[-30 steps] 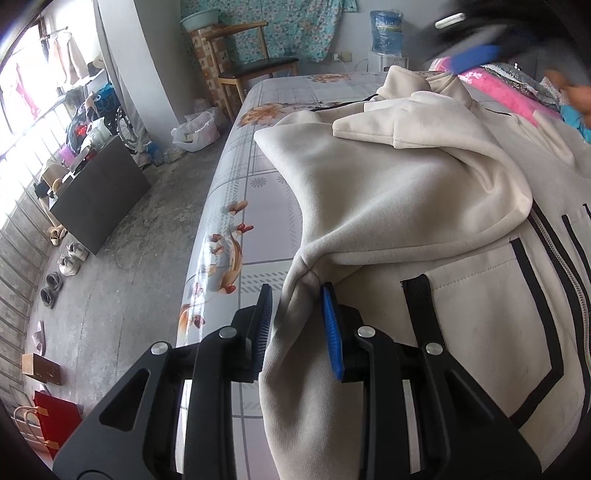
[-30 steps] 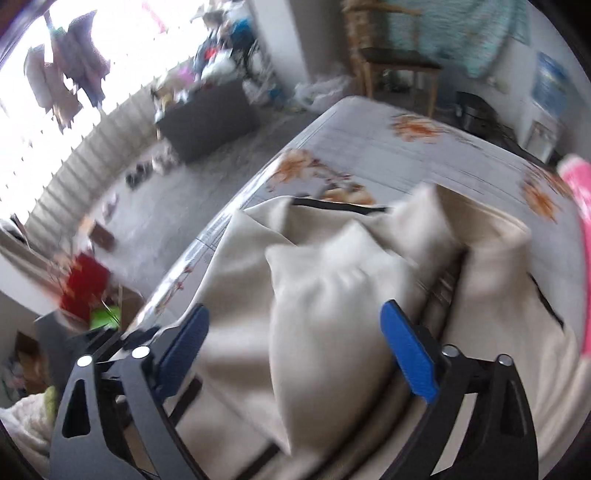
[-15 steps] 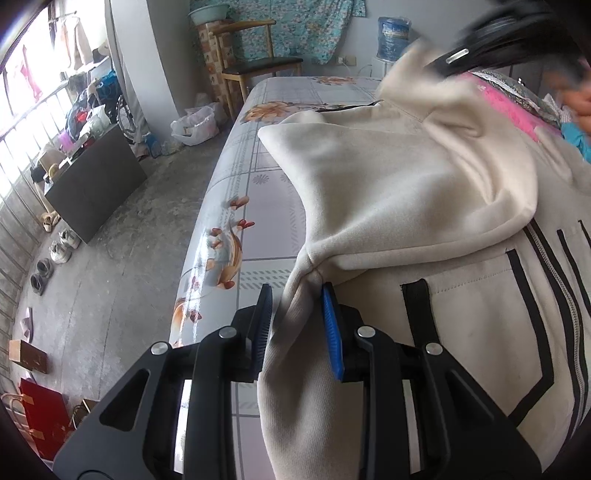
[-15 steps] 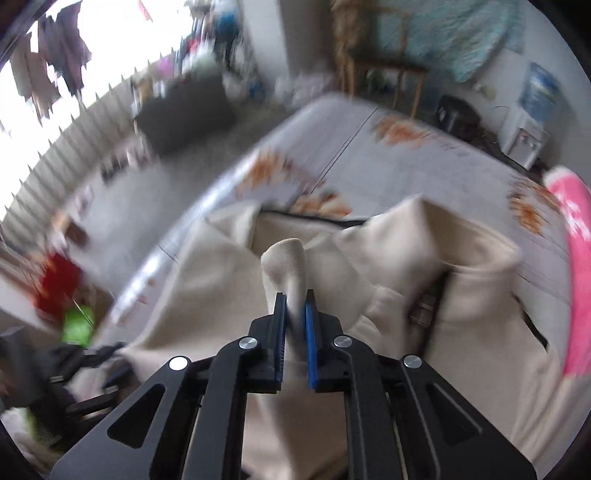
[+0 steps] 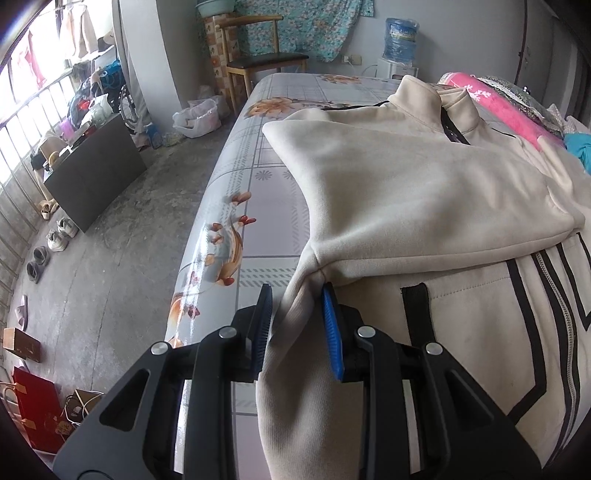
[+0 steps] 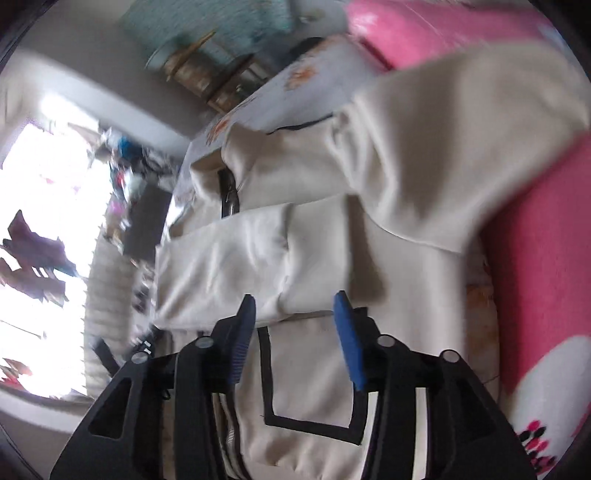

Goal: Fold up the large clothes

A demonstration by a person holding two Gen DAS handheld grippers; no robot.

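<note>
A cream zip jacket (image 5: pixel 406 184) with black stripes lies spread on the flower-printed bed (image 5: pixel 258 192). One sleeve lies folded flat across its chest (image 6: pixel 240 258). My left gripper (image 5: pixel 295 291) is shut on a bunch of the jacket's cloth at the side seam under the arm, near the bed's left edge. My right gripper (image 6: pixel 295 297) hovers over the jacket's front panel, rolled to one side in a blurred view. Its jaws are opening; the sleeve's end lies just beyond the tips and the pads press on nothing.
A pink blanket (image 5: pixel 506 110) lies along the far side of the jacket, also in the right wrist view (image 6: pixel 535 240). Beyond the bed stand a wooden chair (image 5: pixel 266 62) and a water dispenser (image 5: pixel 400 33). Left of the bed are bare floor, shoes (image 5: pixel 59 232) and a dark cabinet (image 5: pixel 96 170).
The right gripper closed on the sleeve, carried it across the jacket's chest, rolled sideways and let go. The sleeve now lies flat. The left gripper kept its hold and place.
</note>
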